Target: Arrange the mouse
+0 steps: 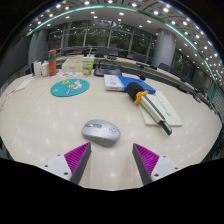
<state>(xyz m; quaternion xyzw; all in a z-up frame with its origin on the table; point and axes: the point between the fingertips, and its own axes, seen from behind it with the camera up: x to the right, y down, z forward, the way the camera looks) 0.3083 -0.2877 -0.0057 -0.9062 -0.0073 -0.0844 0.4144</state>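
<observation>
Mouse (101,132): grey, we find it on the pale table (40,120), just ahead of the fingers.
Gripper (111,158): we note fingers spread apart, holding nothing.
Beyond: teal disc (69,87), papers (165,108).

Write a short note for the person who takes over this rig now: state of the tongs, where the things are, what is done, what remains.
Tongs: open, empty, above the table.
Grey computer mouse: on the pale round table, just ahead of the fingers, not touched.
Round teal mouse pad: further away, beyond the mouse.
Done: nothing visible yet.
Left: grasp the mouse and arrange it, probably on the pad.
</observation>
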